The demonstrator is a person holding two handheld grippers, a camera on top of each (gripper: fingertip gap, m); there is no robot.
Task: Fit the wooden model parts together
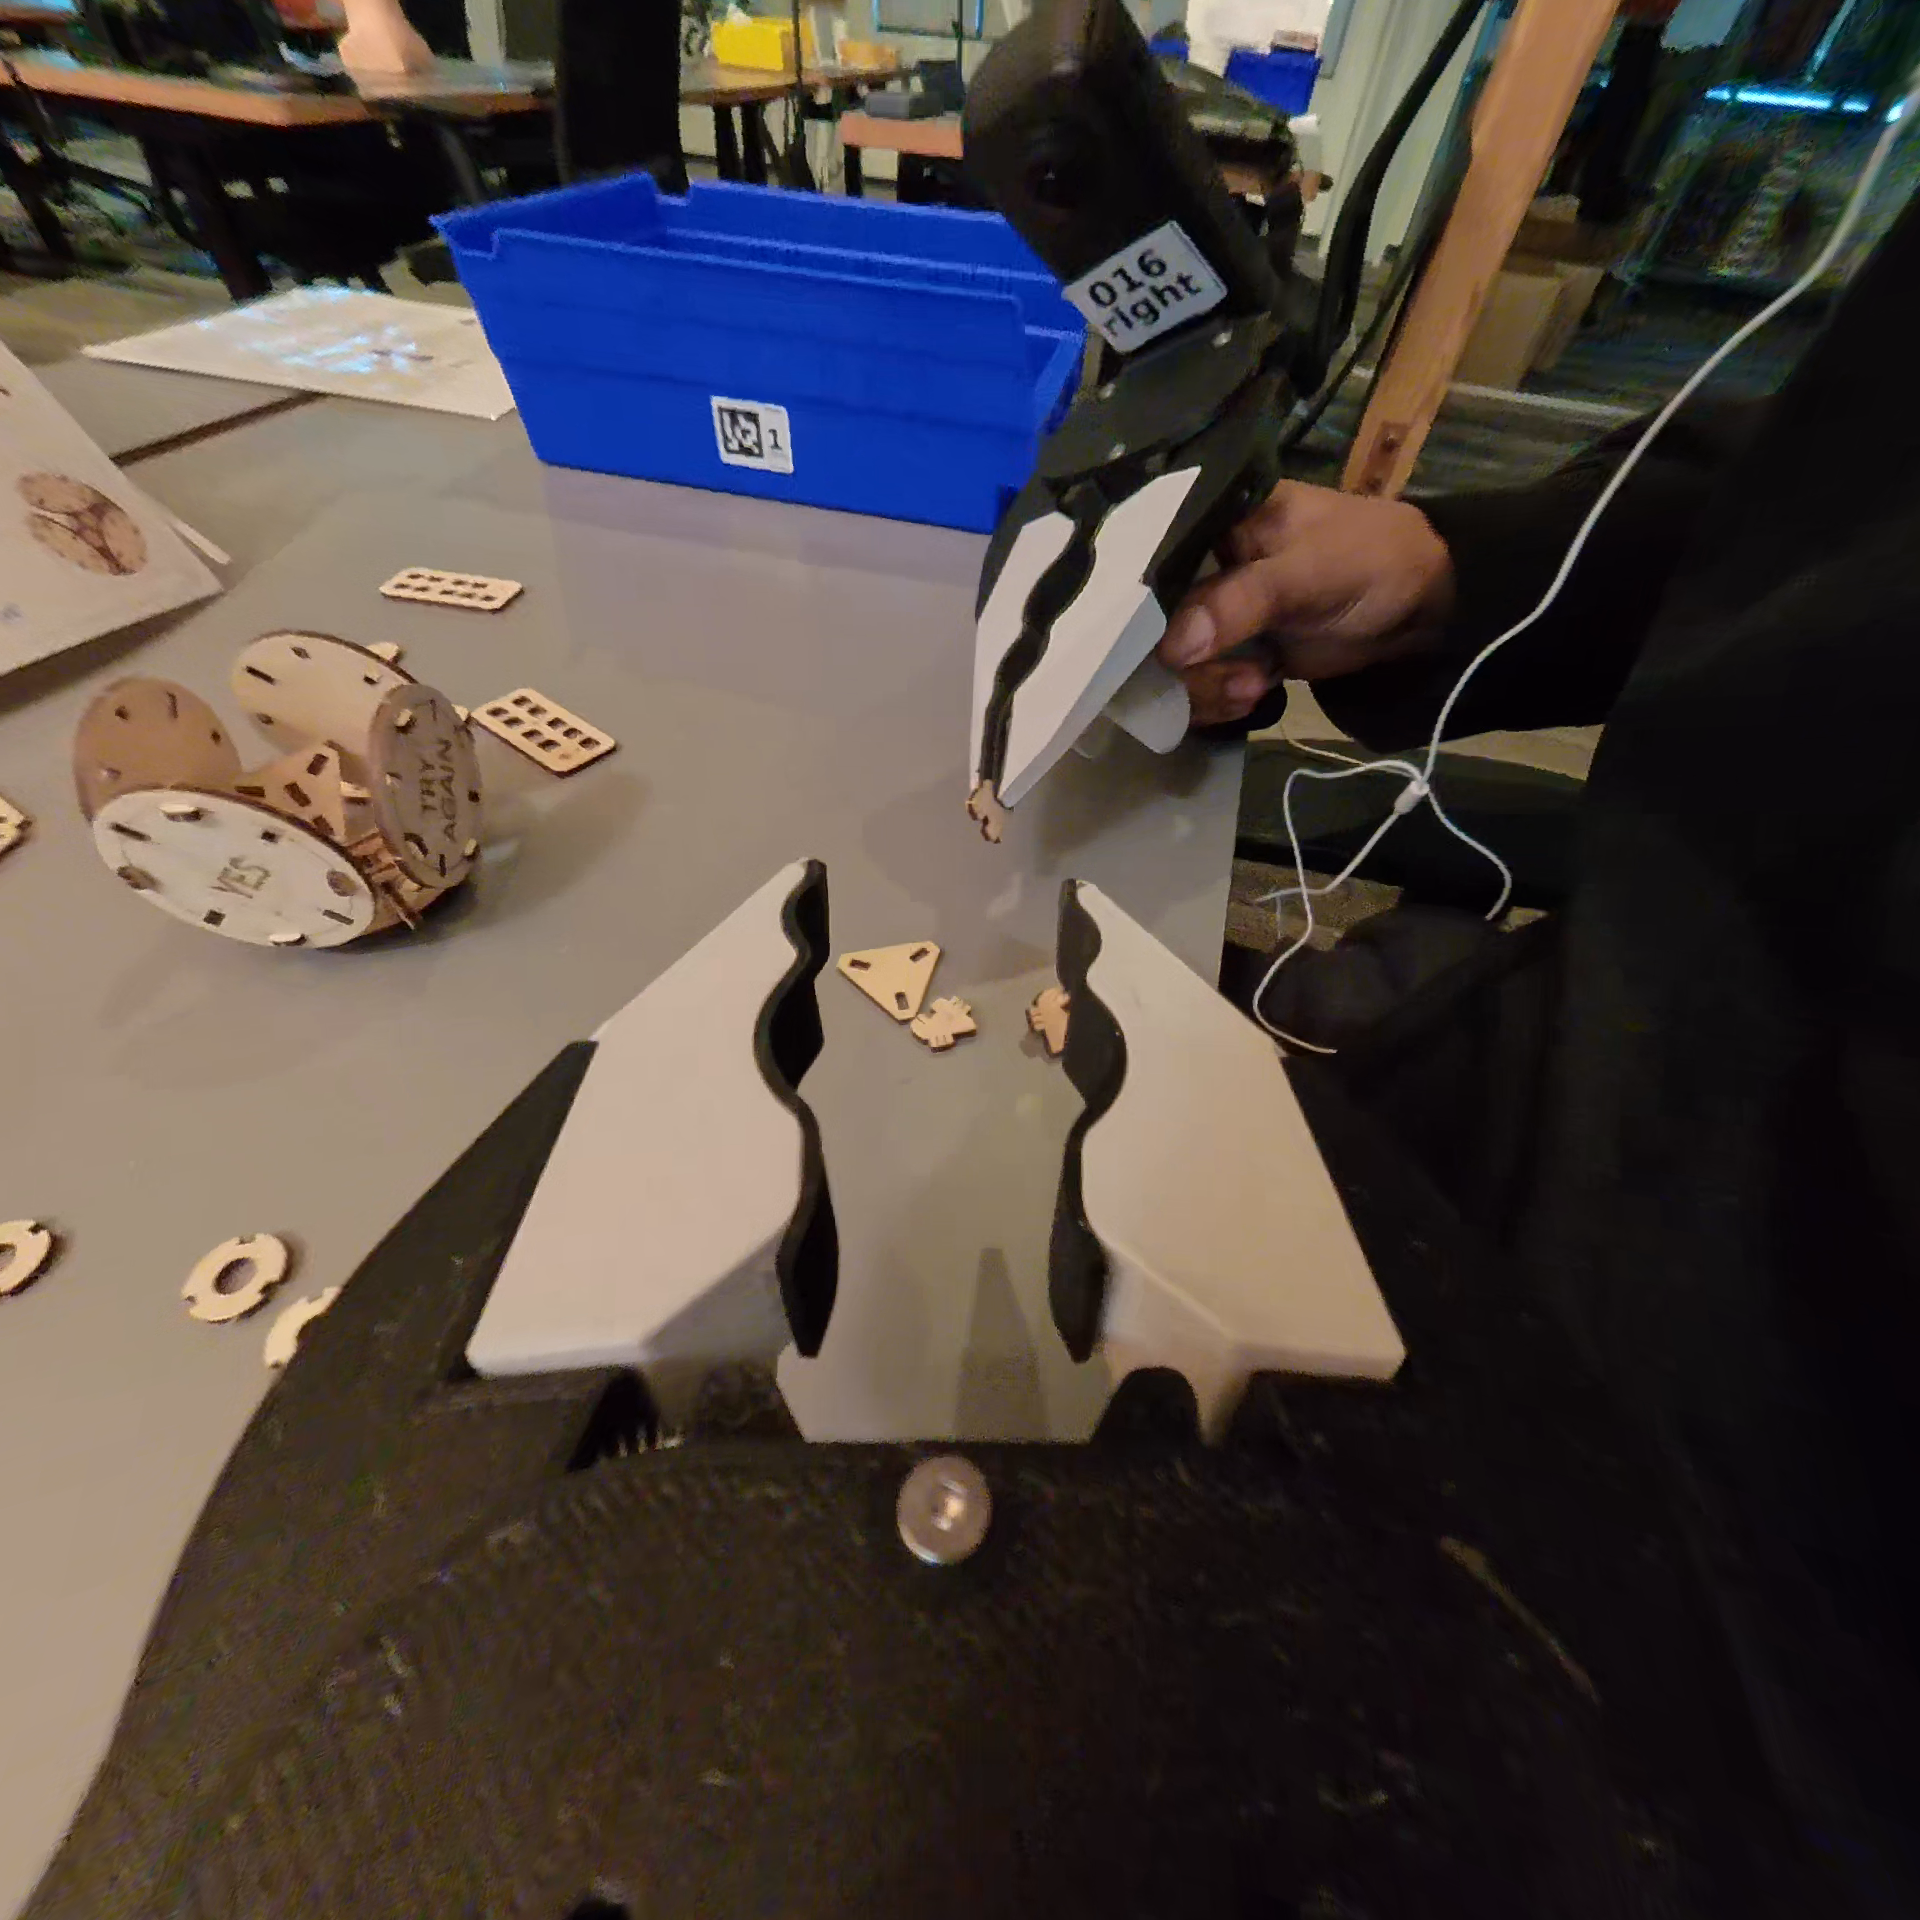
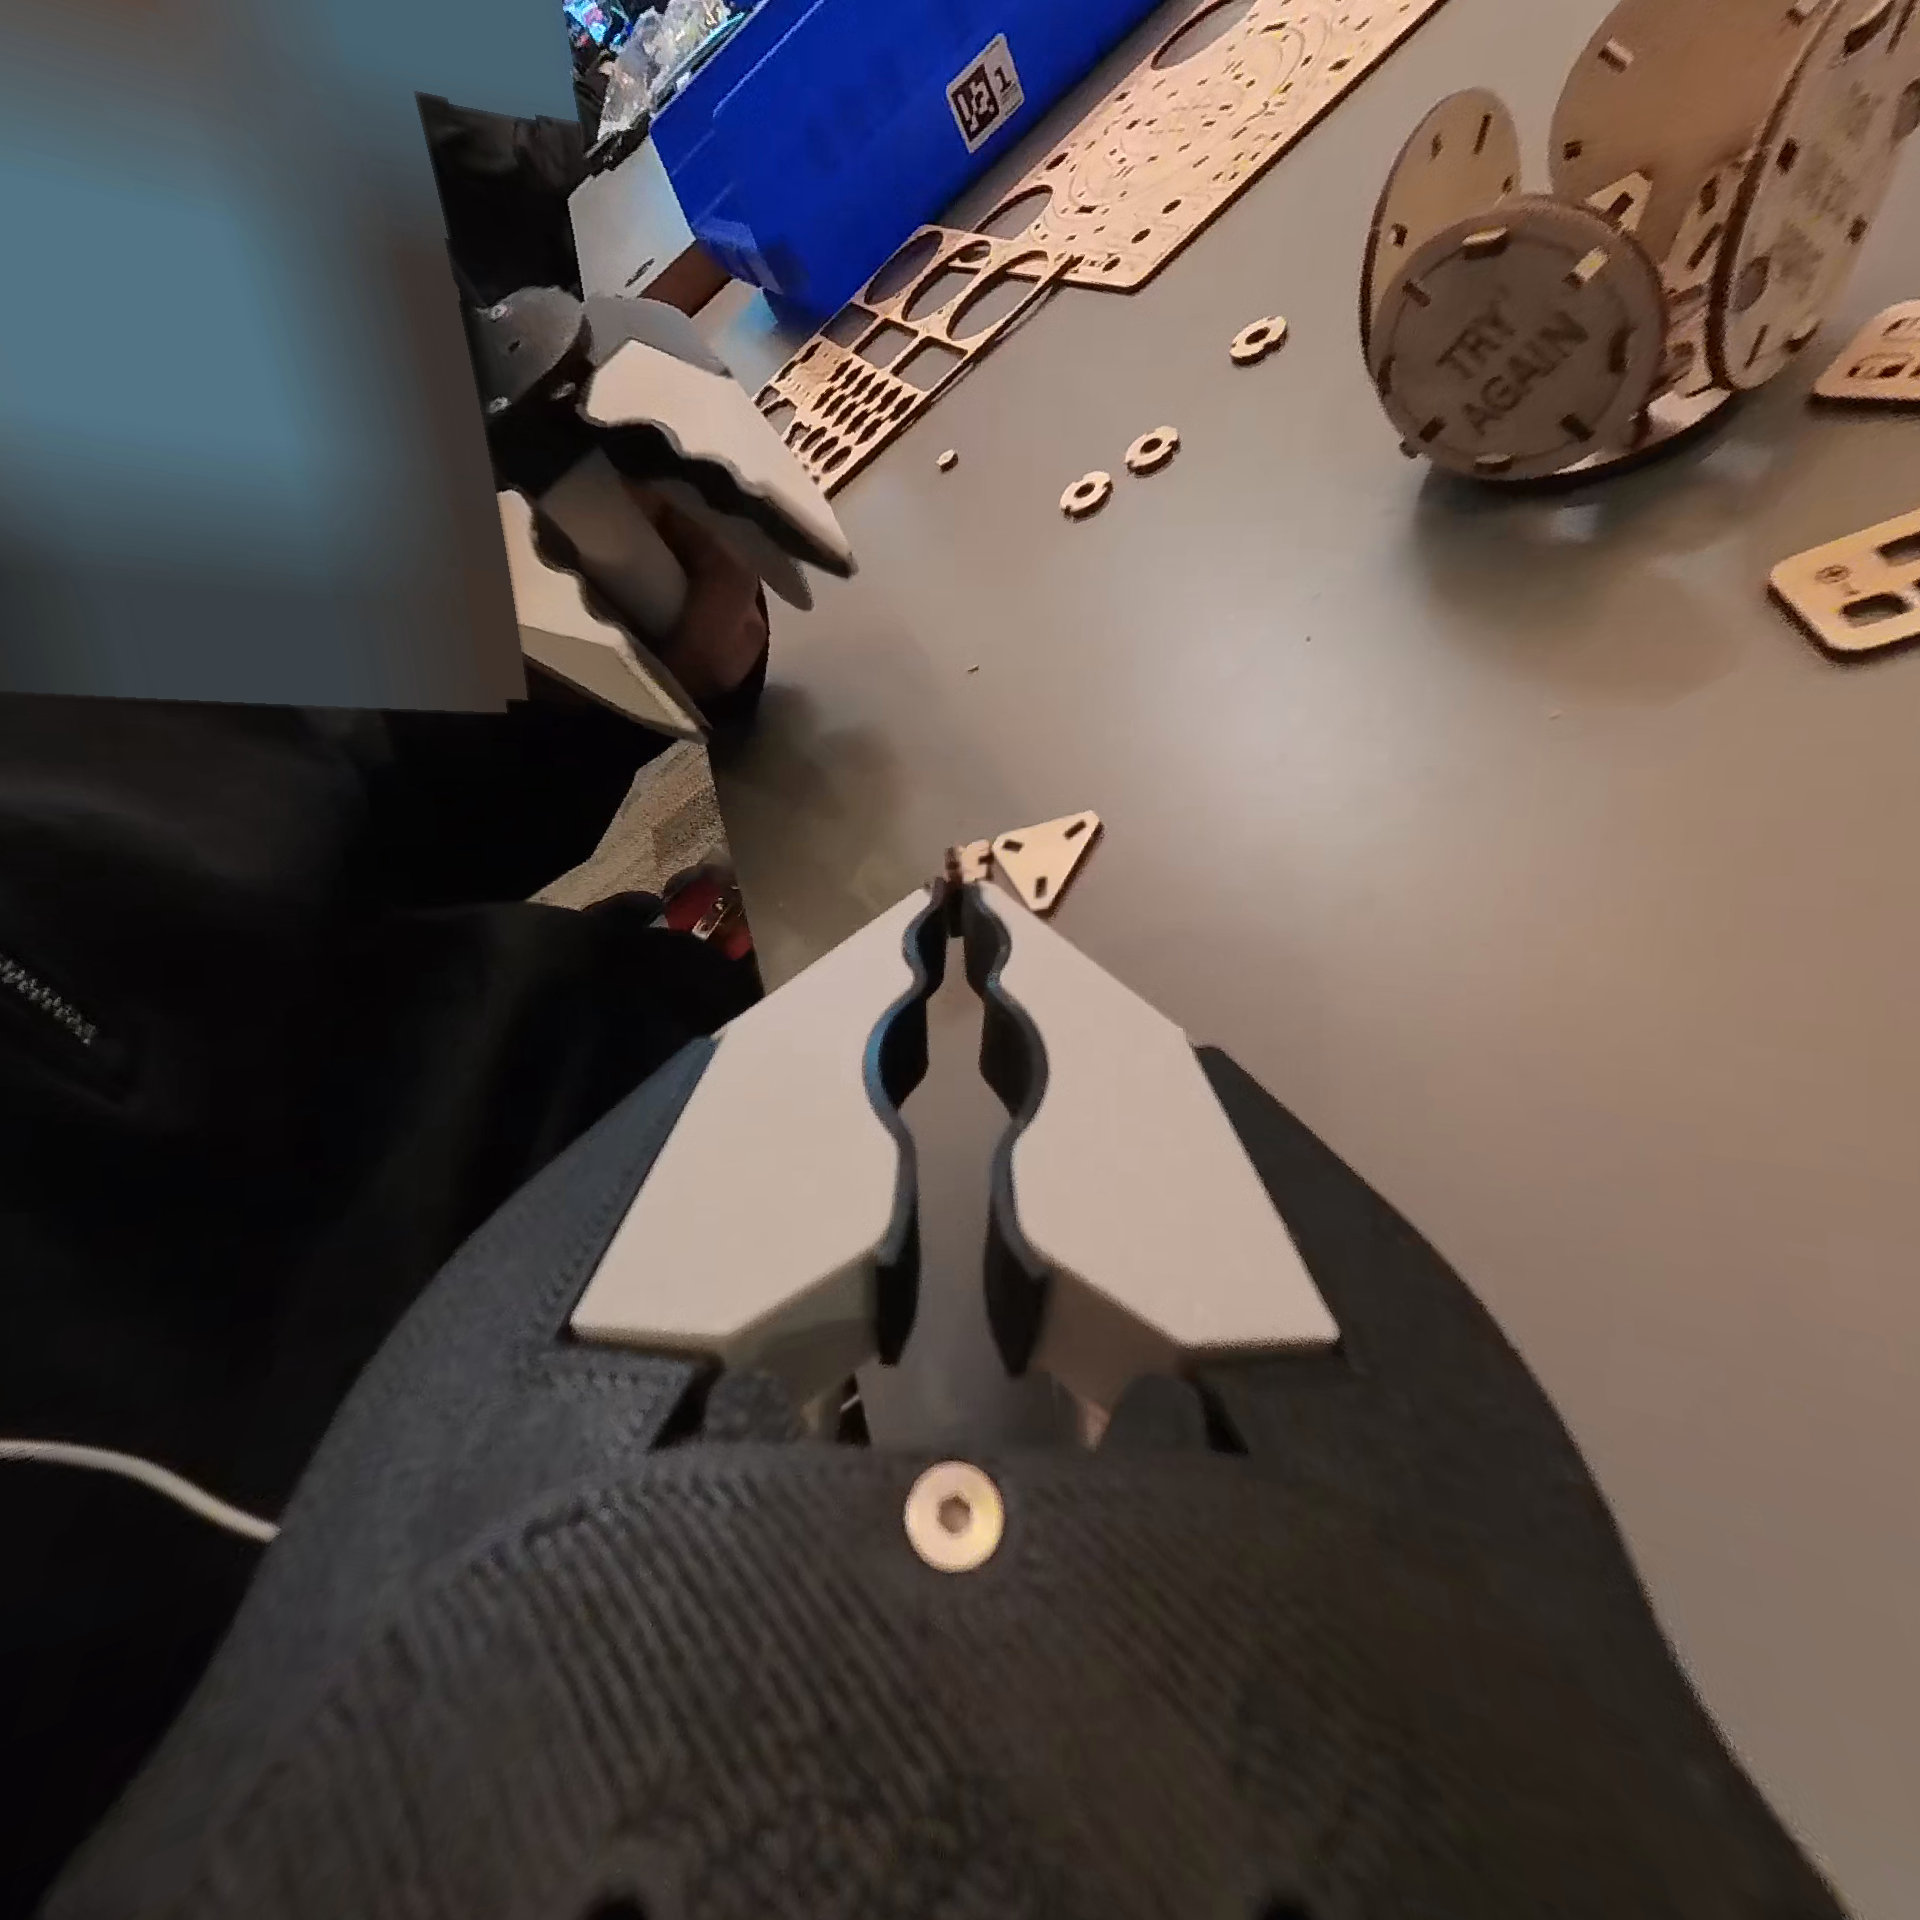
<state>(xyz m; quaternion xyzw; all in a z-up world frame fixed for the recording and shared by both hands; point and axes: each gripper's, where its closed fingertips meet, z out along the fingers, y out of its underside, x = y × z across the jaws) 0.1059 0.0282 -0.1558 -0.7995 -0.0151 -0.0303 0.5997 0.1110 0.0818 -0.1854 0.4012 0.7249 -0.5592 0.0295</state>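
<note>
One blue bin [image 1: 769,343], one wooden triangle [image 1: 891,975], three small connectors [image 1: 943,1023], two slotted rectangles [image 1: 450,589]

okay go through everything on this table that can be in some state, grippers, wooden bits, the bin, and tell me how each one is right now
Left gripper: open, nothing between its fingers.
Right gripper: shut on a small wooden connector, off the table.
Triangular wooden plate: lying flat.
Two small wooden connectors: loose, flat beside the triangle.
Wooden disc assembly: partly built, resting on its discs.
Slotted wooden plates: flat, loose.
Blue bin: upright, contents hidden.
</note>
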